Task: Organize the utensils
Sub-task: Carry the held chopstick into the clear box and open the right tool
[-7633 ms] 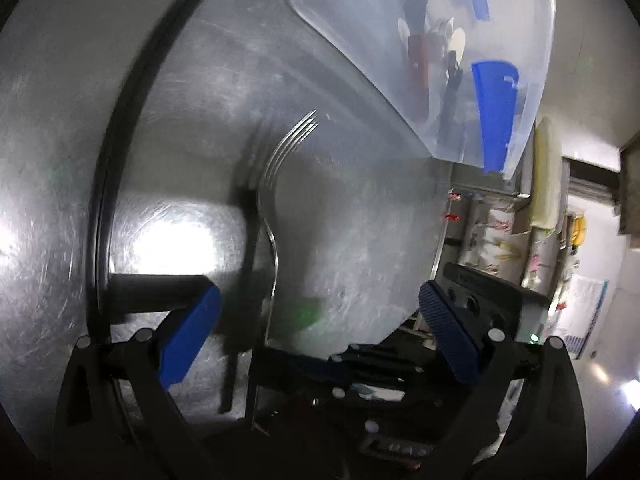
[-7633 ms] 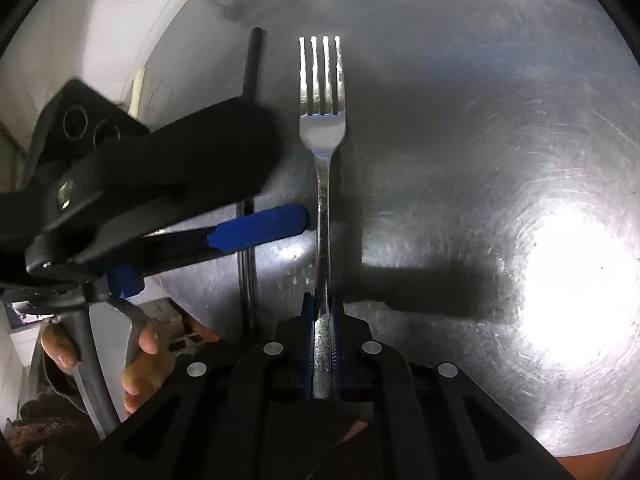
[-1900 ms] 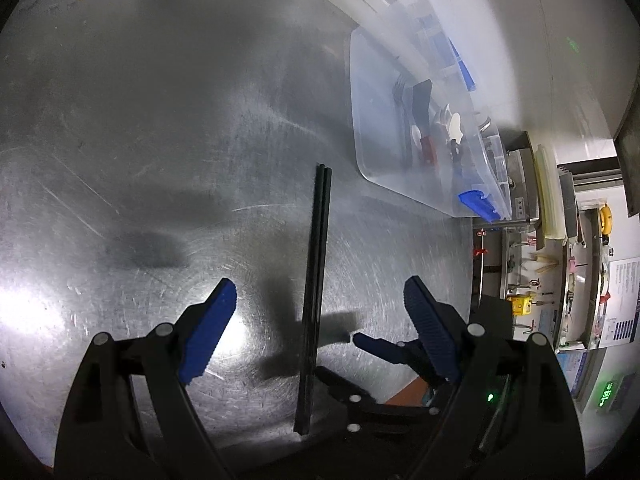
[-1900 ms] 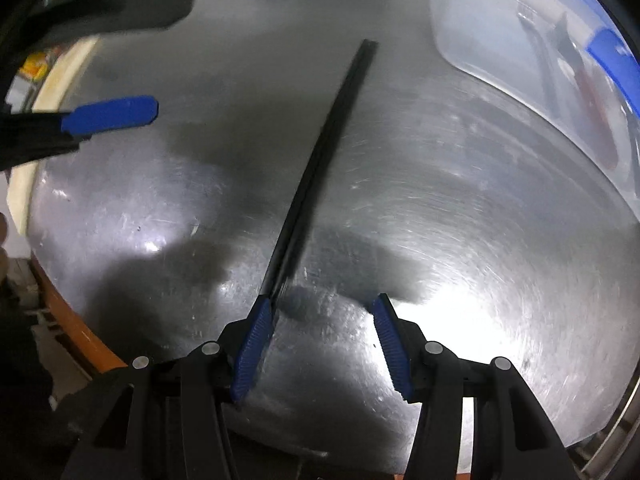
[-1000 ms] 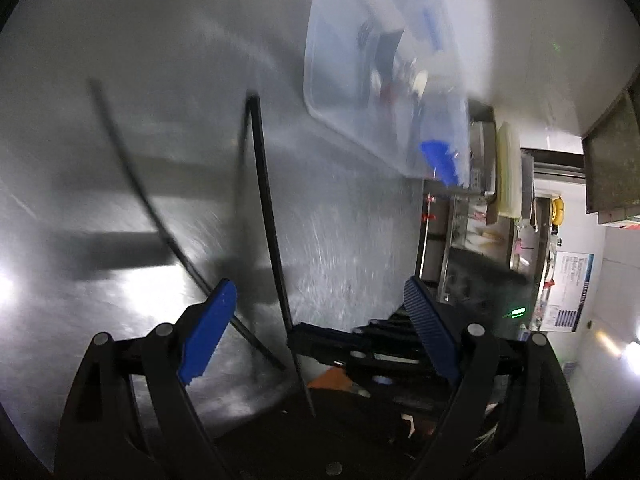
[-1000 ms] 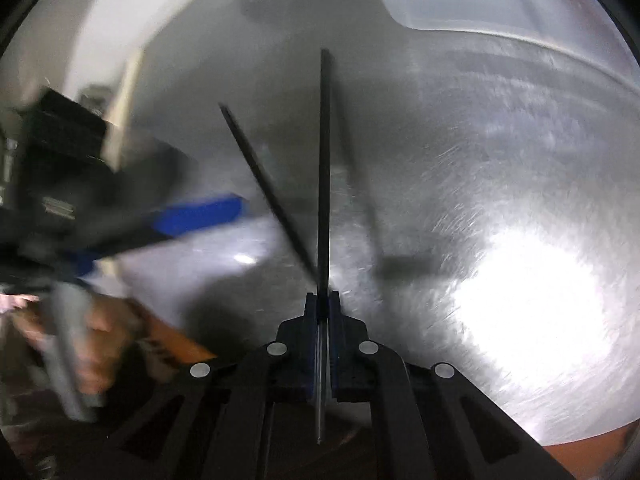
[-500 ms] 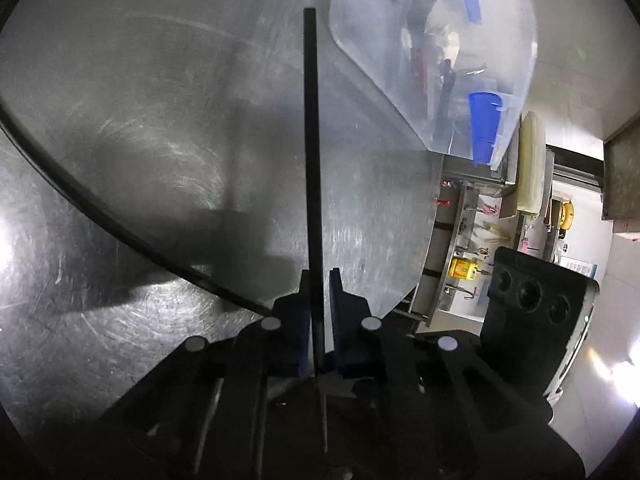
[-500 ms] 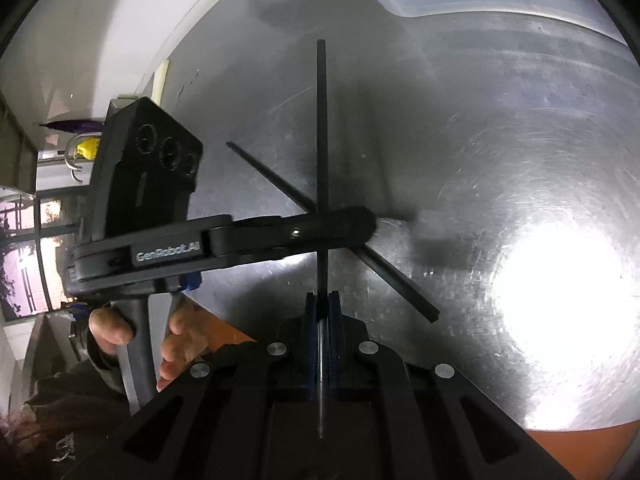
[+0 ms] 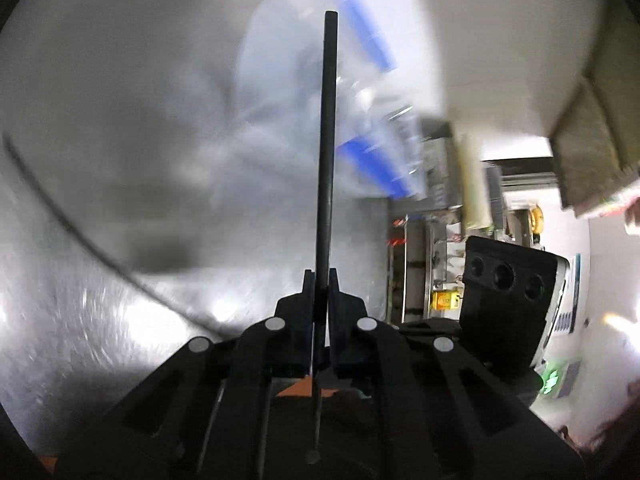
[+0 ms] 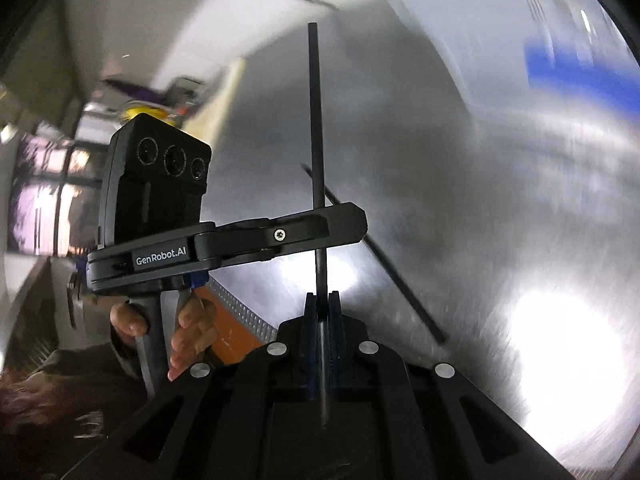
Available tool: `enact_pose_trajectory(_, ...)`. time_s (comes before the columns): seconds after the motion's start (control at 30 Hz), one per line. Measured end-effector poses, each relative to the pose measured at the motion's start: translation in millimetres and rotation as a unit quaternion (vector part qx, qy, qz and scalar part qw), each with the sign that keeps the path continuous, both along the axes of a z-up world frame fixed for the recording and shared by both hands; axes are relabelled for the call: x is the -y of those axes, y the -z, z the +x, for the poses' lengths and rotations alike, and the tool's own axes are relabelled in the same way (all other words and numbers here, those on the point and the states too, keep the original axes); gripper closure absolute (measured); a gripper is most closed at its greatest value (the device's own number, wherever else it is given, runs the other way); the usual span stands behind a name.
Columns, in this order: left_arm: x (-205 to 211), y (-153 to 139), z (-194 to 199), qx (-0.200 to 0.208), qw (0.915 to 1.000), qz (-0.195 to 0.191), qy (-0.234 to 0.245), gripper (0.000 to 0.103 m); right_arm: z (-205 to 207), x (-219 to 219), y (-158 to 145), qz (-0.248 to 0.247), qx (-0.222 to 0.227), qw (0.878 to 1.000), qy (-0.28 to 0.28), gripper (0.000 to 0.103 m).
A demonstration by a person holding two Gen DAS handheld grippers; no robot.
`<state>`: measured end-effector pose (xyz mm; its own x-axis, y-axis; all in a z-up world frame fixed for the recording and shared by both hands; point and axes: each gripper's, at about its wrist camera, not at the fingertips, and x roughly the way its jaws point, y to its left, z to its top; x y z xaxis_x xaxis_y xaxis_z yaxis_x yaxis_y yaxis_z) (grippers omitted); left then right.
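Now each black two-finger gripper is clenched on one thin black chopstick: the left gripper (image 9: 320, 280) grips its chopstick (image 9: 326, 140), the right gripper (image 10: 322, 304) its own (image 10: 316, 120), both above the brushed steel counter (image 10: 500, 200).

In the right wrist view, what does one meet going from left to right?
Person's hand → left hand-held gripper → black chopstick in the right hand-held gripper → blurred clear container with blue clip.
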<state>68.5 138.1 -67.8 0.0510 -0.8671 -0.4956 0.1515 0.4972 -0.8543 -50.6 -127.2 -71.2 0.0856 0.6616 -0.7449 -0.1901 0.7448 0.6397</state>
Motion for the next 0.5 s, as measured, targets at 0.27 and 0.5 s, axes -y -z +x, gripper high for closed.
enact_pose_trajectory(0.27,84.6,-109.3,80.6,0.129,0.9906,0.011,0.044,0.098,44.3,71.9,-98.1,-0.053,0.149,0.986,0.043,0.096)
enact_pose_trajectory(0.5,190.5,-133.4,189.8,0.142,0.9855,0.067,0.065,0.098,134.8,133.6,-115.1,-0.186,0.196,0.957,0.105,0.096)
